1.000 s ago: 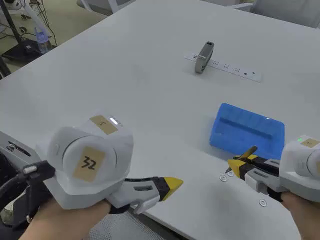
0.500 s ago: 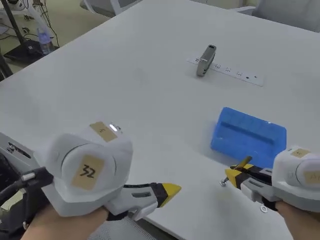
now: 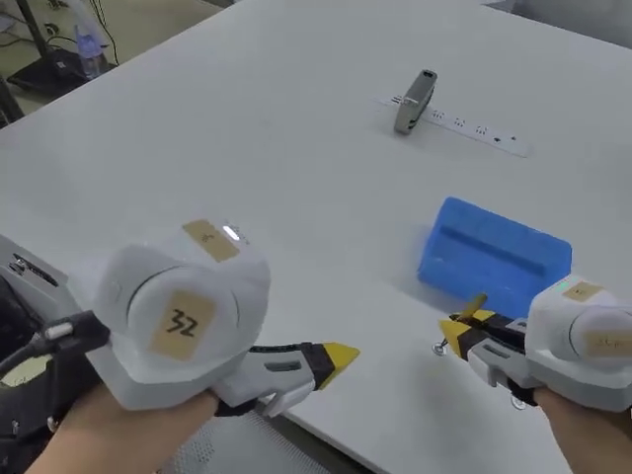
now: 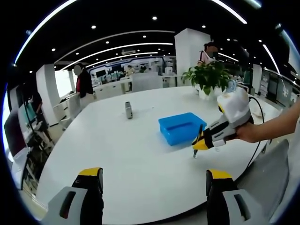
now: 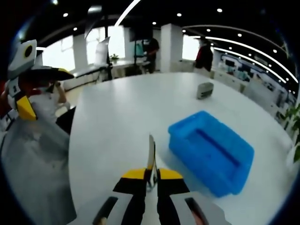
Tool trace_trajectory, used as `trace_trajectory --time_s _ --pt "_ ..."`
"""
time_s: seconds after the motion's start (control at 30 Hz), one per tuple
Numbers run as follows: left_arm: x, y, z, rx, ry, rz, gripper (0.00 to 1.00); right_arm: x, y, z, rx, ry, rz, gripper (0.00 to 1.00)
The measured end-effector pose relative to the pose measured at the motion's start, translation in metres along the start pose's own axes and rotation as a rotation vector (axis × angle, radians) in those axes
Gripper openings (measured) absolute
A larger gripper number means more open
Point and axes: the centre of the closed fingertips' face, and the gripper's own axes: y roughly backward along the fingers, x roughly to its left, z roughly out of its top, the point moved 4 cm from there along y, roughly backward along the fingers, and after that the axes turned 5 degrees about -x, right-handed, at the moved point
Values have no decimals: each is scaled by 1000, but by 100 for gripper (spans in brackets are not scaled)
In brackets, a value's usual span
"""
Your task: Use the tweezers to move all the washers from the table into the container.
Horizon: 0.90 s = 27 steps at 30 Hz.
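Note:
My right gripper (image 3: 460,329) is shut on the brass tweezers (image 3: 476,302) just in front of the blue container (image 3: 494,255). The tweezers' lower tip reaches down to a small washer (image 3: 437,348) on the white table (image 3: 247,168). Another washer (image 3: 517,402) peeks out under the right gripper's body. In the right gripper view the tweezers (image 5: 151,152) stick up between the shut jaws of that gripper (image 5: 151,174), with the blue container (image 5: 211,150) to the right. My left gripper (image 3: 341,355) stands open and empty near the table's front edge, its jaws wide apart in the left gripper view (image 4: 153,187).
A white power strip (image 3: 474,130) with a grey adapter (image 3: 415,99) lies at the far side of the table. The table's front edge (image 3: 326,434) runs close under both grippers. People and a potted plant (image 4: 208,77) stand beyond the table.
The right gripper has sunk slightly towards the washers and now covers most of the one near the front edge. The left gripper has hardly moved. The head camera shifted a little.

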Motion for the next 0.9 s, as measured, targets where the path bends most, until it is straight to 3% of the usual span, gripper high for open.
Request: trace_trajectory --time_s 0.9 --pt "12 0 6 -6 0 20 93 -6 -1 -1 -8 -80 10 3"
